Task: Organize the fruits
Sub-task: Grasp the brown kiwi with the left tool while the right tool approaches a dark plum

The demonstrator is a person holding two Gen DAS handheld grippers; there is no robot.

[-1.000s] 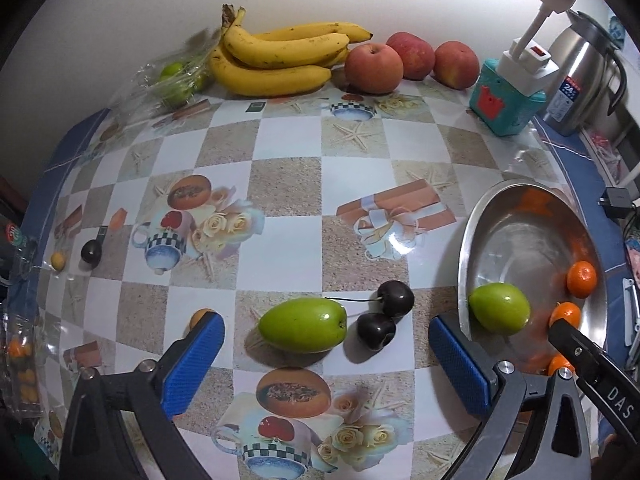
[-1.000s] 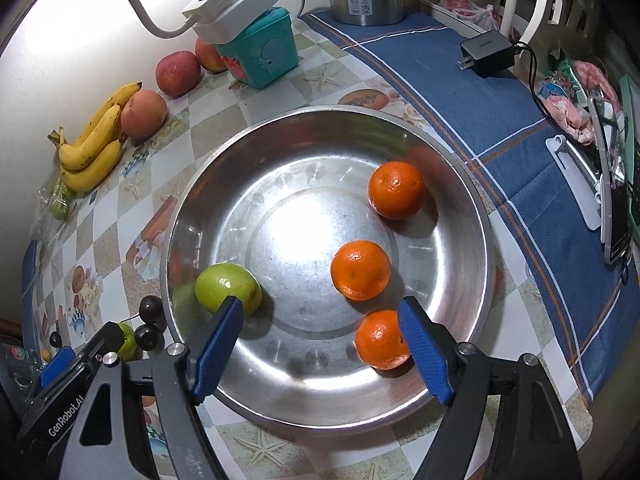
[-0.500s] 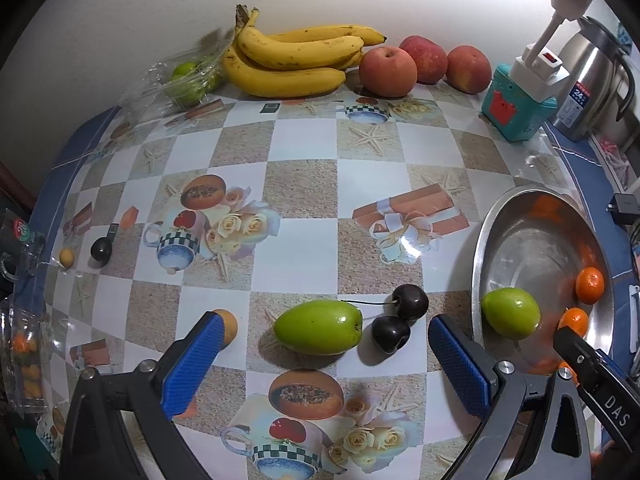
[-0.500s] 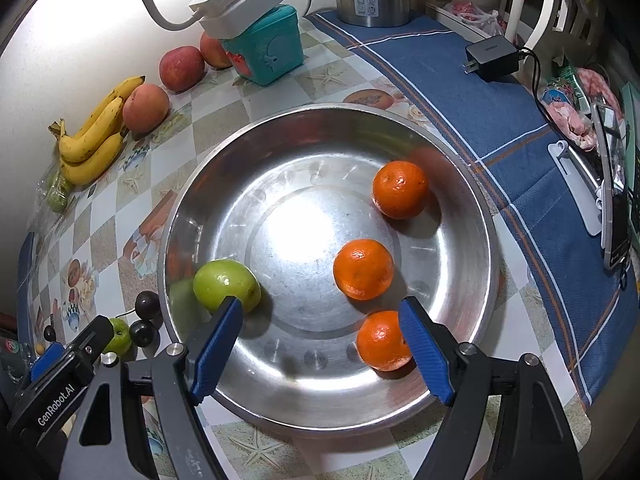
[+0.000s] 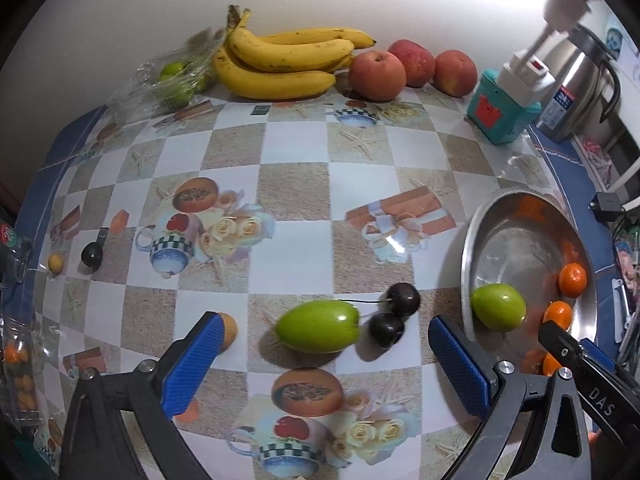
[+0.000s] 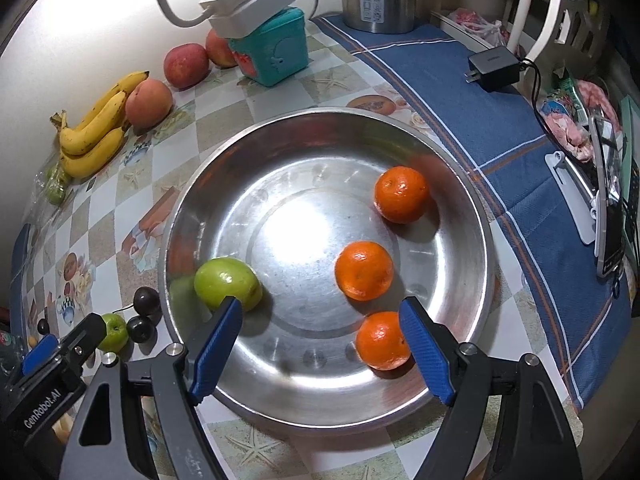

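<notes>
On the checkered desk [image 5: 296,184], the green fruit [image 5: 318,326] beside the steel bowl [image 6: 460,184] now sits nearer the left claw [image 5: 320,354], wide open and empty; right claw [image 6: 320,344] too.

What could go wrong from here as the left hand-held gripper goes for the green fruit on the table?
1. The two dark cherries lie right beside the green fruit; a closing pad may knock them away.
2. The left hand-held gripper stands open with a small orange fruit at its left pad, which could be nudged.
</notes>
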